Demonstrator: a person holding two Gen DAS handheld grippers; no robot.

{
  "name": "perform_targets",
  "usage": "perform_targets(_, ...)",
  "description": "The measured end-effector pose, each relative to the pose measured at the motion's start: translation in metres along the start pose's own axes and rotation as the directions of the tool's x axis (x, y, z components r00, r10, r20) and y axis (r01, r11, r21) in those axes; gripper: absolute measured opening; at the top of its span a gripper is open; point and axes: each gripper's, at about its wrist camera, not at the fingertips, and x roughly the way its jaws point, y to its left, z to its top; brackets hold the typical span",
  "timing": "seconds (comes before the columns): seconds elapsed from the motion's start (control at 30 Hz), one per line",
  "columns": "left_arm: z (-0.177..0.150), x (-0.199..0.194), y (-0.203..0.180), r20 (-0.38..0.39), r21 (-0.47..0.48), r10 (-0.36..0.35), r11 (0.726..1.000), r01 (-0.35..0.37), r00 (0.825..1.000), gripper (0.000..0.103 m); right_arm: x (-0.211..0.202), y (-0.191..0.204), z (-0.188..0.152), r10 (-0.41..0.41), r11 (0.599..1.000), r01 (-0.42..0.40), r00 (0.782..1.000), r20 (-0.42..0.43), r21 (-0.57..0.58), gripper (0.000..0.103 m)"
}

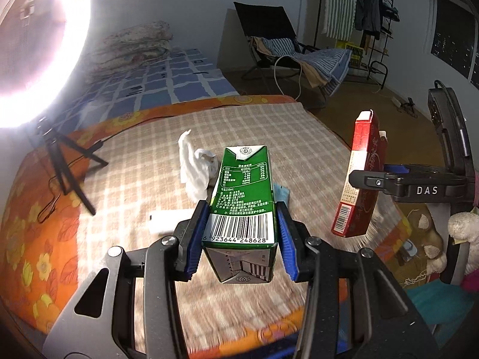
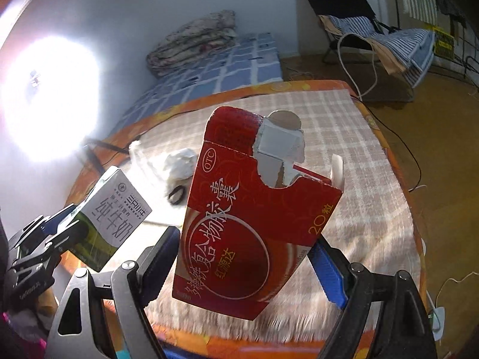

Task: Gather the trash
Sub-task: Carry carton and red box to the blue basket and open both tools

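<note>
While both pieces of trash hang in the air above the checked table, either could slip: the left gripper, low in the frame's centre, is clenched only on the bottom end of the green milk carton, and the right gripper pinches the torn red medicine box by its narrow edges. A loosened squeeze or a quick swing would likely drop them. No bin shows. Crumpled tissue remains mid-table. Whether carton or box holds anything cannot be told.

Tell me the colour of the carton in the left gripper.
The carton is green with white print, clearest in the left wrist view.
</note>
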Motion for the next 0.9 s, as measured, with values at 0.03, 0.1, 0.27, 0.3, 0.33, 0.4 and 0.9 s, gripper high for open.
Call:
perform_targets(0.03, -0.003, -0.006, 0.001, 0.000, -0.003, 0.000, 1.000, 0.000, 1.000, 0.044, -0.005, 0.005, -0.005, 0.005, 1.000, -0.005, 1.000, 0.002, -0.015, 0.086)
perform_targets(0.1, -0.012, -0.019, 0.001, 0.003, -0.008, -0.001, 1.000, 0.001, 1.000, 0.044, -0.011, 0.011, -0.015, 0.014, 0.999, -0.014, 1.000, 0.000, -0.039, 0.086)
perform_targets(0.27, -0.036, -0.047, -0.001, 0.000, -0.003, -0.001, 1.000, 0.001, 1.000, 0.044, -0.026, 0.028, -0.049, 0.048, 0.993, -0.050, 0.998, -0.027, -0.105, 0.086)
perform_targets(0.3, -0.041, -0.050, -0.002, -0.001, -0.002, 0.000, 1.000, 0.000, 1.000, 0.044, -0.028, 0.031, -0.056, 0.051, 0.992, -0.055, 0.998, -0.031, -0.116, 0.086)
perform_targets(0.33, -0.047, -0.056, -0.004, -0.005, -0.001, 0.001, 1.000, -0.001, 1.000, 0.044, -0.030, 0.036, -0.065, 0.059, 0.989, -0.064, 0.997, -0.042, -0.132, 0.086)
perform_targets(0.4, -0.060, -0.065, -0.006, -0.011, 0.002, 0.002, 1.000, -0.002, 1.000, 0.044, -0.033, 0.043, -0.080, 0.069, 0.985, -0.078, 0.996, -0.062, -0.154, 0.086)
perform_targets(0.9, -0.155, -0.094, -0.017, -0.119, -0.033, -0.011, 0.999, 0.007, 0.993, 0.044, -0.038, 0.077, -0.186, 0.082, 0.943, -0.136, 0.979, -0.186, -0.302, 0.086)
